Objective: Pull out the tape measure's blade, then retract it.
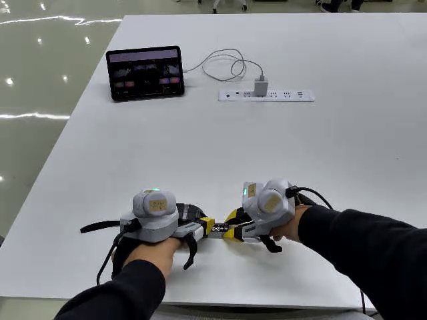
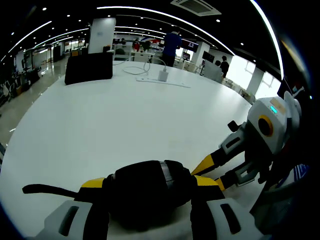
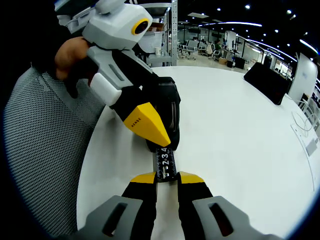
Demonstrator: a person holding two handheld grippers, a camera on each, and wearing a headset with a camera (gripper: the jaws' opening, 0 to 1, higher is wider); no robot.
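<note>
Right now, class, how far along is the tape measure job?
Done: the left gripper clamps the case and the right gripper pinches the blade. In hand: only a short numbered stretch is out, so the pull looks barely begun. Left: extend, then retract.

A dark tablet (image 1: 145, 72) stood propped toward the far left of the white bench (image 1: 267, 153), a white cable (image 1: 223, 65) looping from it to a charger (image 1: 260, 87) plugged into a white power strip (image 1: 266, 95).

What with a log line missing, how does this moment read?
left hand-held gripper shut on case | right hand-held gripper shut on blade | blade out
</note>
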